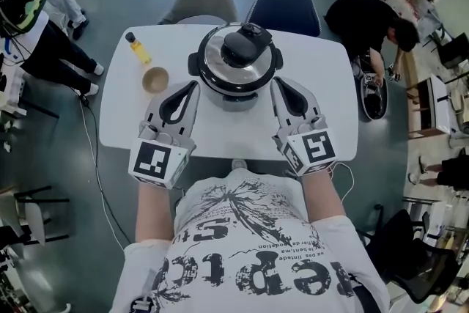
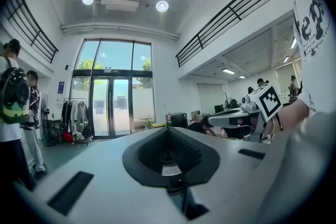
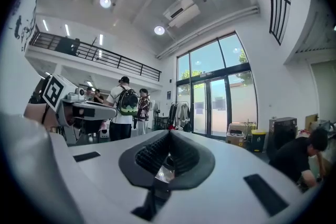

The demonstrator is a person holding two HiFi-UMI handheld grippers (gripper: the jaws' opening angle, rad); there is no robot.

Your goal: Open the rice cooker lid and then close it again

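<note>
White table point(image 1: 220, 132) with rice cooker point(image 1: 236, 64) (lid shut), tan cup point(image 1: 154, 79), yellow bottle point(image 1: 137, 48)

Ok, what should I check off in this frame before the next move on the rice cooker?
1. Rice cooker upright on the table: ok.
2. Lid down on the cooker: ok.
3. Lid handle uncovered from above: ok.
4. Left gripper and right gripper ready to grasp: not ok, since both have their jaws together and hold nothing.
5. Bottle and bowl apart from the cooker: ok.
6. Lid latch released: cannot tell.
</note>
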